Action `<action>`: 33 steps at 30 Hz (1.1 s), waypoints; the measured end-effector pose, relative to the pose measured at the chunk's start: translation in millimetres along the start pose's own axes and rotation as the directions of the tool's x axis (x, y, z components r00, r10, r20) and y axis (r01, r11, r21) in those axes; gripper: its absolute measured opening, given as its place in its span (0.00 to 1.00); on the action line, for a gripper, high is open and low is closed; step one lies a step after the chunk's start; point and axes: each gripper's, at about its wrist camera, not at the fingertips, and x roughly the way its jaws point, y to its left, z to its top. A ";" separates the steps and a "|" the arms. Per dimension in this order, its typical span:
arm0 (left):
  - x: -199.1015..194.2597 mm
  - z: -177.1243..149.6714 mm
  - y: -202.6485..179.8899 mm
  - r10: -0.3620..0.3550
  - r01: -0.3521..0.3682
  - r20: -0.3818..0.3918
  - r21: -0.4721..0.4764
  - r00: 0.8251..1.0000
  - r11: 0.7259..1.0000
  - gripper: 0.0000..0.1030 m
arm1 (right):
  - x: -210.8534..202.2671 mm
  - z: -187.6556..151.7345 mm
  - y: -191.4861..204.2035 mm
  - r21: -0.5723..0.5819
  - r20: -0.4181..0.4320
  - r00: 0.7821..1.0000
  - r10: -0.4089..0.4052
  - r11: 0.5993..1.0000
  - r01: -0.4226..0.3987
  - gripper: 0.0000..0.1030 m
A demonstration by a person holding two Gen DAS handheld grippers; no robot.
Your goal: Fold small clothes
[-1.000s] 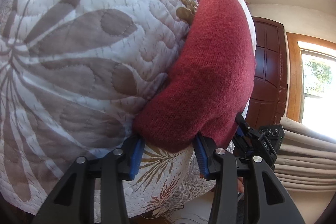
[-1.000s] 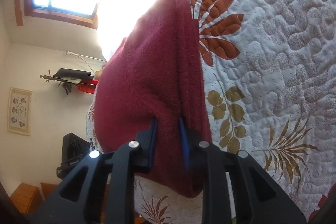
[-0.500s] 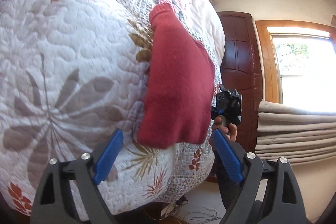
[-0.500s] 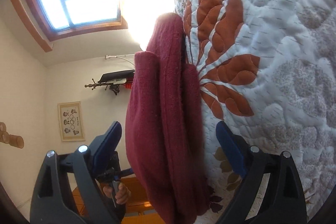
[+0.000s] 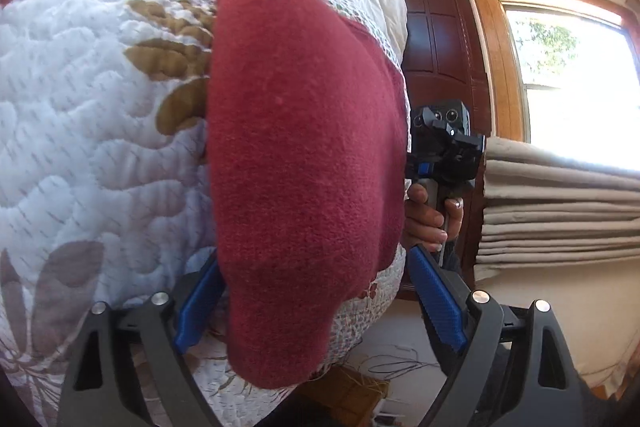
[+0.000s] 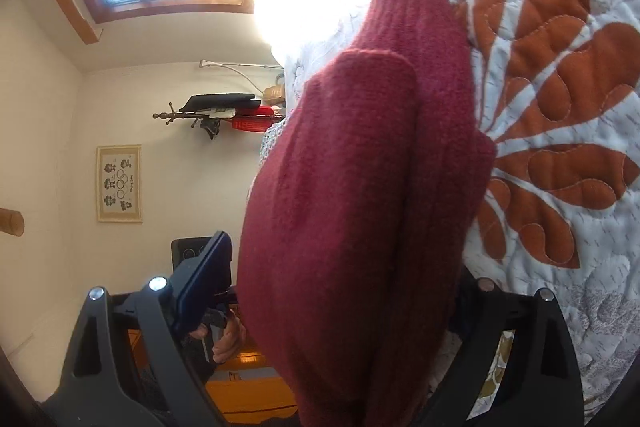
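Left wrist view: the left hand-held gripper (image 5: 316, 303) stands with its blue pads wide apart, one on each side of the near end of the red knit garment (image 5: 304, 155); neither pad presses the cloth.
Garment place: it lies folded on the quilted bedspread (image 5: 92, 131), near the edge of the bed.
Long axis, left view: it runs from 6 o'clock at the hand-held gripper up to 12 o'clock, where the ribbed end lies.
Other hand: at 3 o'clock of the garment, just beside its edge, a hand (image 5: 428, 219) holds the right device.
Right wrist view: the right hand-held gripper (image 6: 340, 299) is also open; the left pad (image 6: 204, 283) is clear of the cloth, and the right pad is hidden behind the garment (image 6: 360, 195).
Long axis, right view: again from 6 o'clock to 12 o'clock, with the bedspread (image 6: 560, 131) at 3 o'clock.
Nearer hand: I cannot tell; both stand at an end of the garment, so either could close on it for the next fold.
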 end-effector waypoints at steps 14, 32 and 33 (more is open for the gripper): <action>16.7 16.7 7.4 0.014 -0.015 -0.007 -0.106 1.000 0.994 0.48 | 19.0 5.4 25.5 -0.001 0.045 0.996 -0.083 0.997 0.083 0.39; -146.3 -138.4 21.2 0.025 -0.031 0.166 0.031 0.986 0.999 0.44 | 134.5 -120.2 173.1 -0.247 -0.031 0.999 -0.045 0.968 0.036 0.39; -151.2 -153.0 34.5 0.047 -0.051 0.172 0.020 0.984 0.998 0.45 | 153.3 -130.0 169.5 -0.249 -0.059 0.996 -0.074 0.967 0.057 0.41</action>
